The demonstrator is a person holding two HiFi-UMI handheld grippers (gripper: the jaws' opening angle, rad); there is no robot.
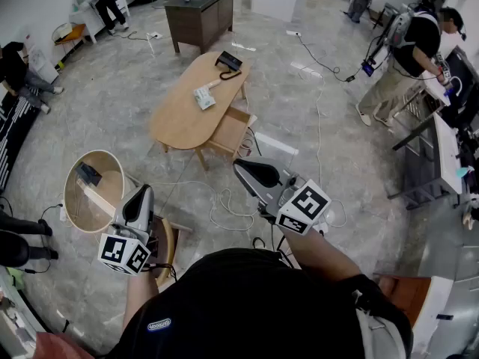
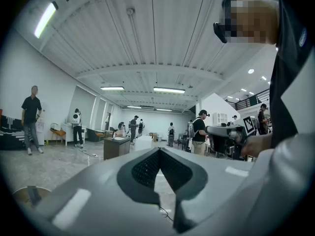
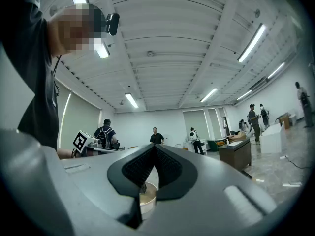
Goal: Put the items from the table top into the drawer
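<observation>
Two grippers, both held close in front of the person and well apart from the table.

Head view: the left gripper (image 1: pixel 142 191) is near on the left and the right gripper (image 1: pixel 241 164) is a bit farther out on the right. Neither is touching anything. The wooden table (image 1: pixel 176 122) stands out in the middle of the floor, with its drawer (image 1: pixel 230 132) pulled open on the right side. On top there's a black item (image 1: pixel 228 60) at the far end and a white item (image 1: pixel 204 97) around the middle.

Left gripper view: the jaws are closed tip to tip with nothing between them. Past them you just get the big room, a dark cabinet (image 2: pixel 116 146) far off and some people standing around.

Right gripper view: same deal, jaws pressed together and empty. A round low table (image 3: pixel 147 198) peeks through the gap under the tips, on the floor beyond.
</observation>
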